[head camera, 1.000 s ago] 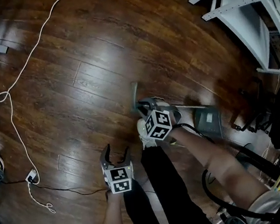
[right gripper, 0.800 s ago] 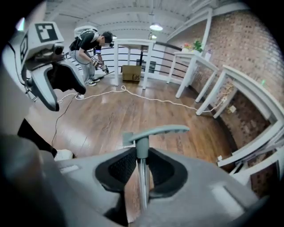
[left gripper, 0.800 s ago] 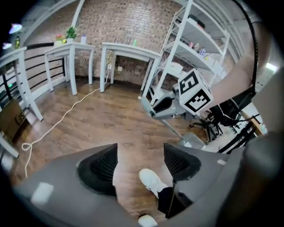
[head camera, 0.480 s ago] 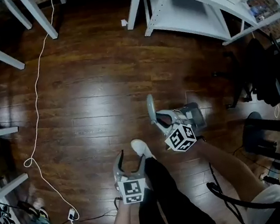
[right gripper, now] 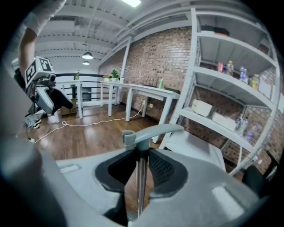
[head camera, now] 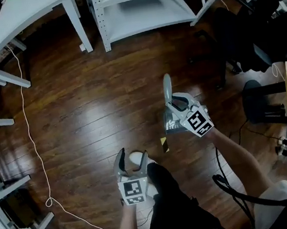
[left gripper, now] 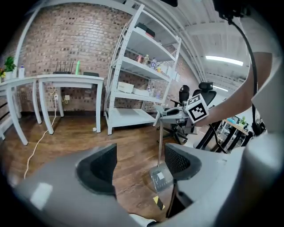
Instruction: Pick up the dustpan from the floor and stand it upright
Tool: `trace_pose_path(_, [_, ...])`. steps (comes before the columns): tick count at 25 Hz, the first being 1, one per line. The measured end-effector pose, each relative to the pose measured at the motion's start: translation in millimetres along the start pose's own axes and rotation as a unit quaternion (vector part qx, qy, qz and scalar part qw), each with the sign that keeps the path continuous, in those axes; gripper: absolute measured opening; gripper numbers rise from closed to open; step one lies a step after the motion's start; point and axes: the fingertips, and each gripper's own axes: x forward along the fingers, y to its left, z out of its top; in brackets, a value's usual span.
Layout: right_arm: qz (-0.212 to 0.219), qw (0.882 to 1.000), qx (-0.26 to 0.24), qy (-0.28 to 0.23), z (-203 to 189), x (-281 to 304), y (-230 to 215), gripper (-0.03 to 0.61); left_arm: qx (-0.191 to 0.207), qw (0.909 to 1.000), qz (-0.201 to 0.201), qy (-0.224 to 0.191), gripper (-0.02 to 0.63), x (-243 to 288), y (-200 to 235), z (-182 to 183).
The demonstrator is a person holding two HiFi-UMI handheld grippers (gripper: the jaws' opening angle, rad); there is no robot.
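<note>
The dark wooden plank floor (head camera: 80,108) runs under a white metal shelf unit (head camera: 141,13). The grey long-handled dustpan (head camera: 167,86) hangs upright, its pan low over the planks; whether it touches them is unclear. The right gripper (right gripper: 141,164) is clamped on its thin shaft just below the grip. The left gripper (left gripper: 140,166) has nothing between its jaws, which have just been opening.

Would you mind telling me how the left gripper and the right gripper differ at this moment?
The right gripper is shut on the pole of the dustpan, just under its handle; the left gripper has its jaws apart, just opened, with nothing held. In the head view the right gripper is out ahead beside the dustpan, while the left gripper hangs back near the person's shoe. Both are grey two-jaw grippers held by one person.
</note>
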Motion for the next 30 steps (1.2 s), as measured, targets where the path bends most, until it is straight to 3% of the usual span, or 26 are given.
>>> trace_pose_path(6, [-0.07, 0.996, 0.045, -0.017, -30.2, -61.6, -18.5, 0.072, 0.016, 0.999, -0.039, 0.019, 0.354, 19.7, -43.2, 8.2])
trace_pose_path(10, [-0.149, 0.977, 0.148, -0.024, -68.0, -104.8, -41.0, 0.073, 0.018, 0.9986, -0.046, 0.018, 0.357, 6.9, -62.7, 9.2])
trace_pose_path(12, [-0.181, 0.971, 0.156, -0.002, -88.2, -119.0, -45.3, 0.075, 0.017, 0.9988, -0.043, 0.017, 0.356, -7.0, -64.7, 8.0])
trace_pose_path(16, [-0.203, 0.966, 0.148, 0.063, -117.8, -123.0, -48.5, 0.199, 0.014, 0.9992, -0.035, 0.011, 0.356, -34.5, -65.2, 9.1])
trace_pose_path(19, [-0.224, 0.949, 0.2, 0.096, -138.4, -141.2, -52.6, 0.235, 0.018, 0.9994, -0.029, -0.002, 0.356, -60.4, -72.7, 14.8])
trace_pose_path(22, [-0.215, 0.938, 0.242, 0.128, -147.9, -174.3, -21.8, 0.247, 0.021, 0.999, -0.025, -0.03, 0.356, -98.2, -86.3, 29.0])
trace_pose_path(25, [-0.192, 0.946, 0.232, 0.121, -121.9, -218.3, 26.0, 0.247, 0.023, 0.9972, -0.023, -0.067, 0.356, -138.8, -106.3, 49.3])
trace_pose_path(30, [-0.167, 0.958, 0.234, 0.01, -35.4, -331.6, 127.3, 0.247, 0.029, 0.9926, -0.03, -0.114, 0.359, -200.4, -161.7, 65.4])
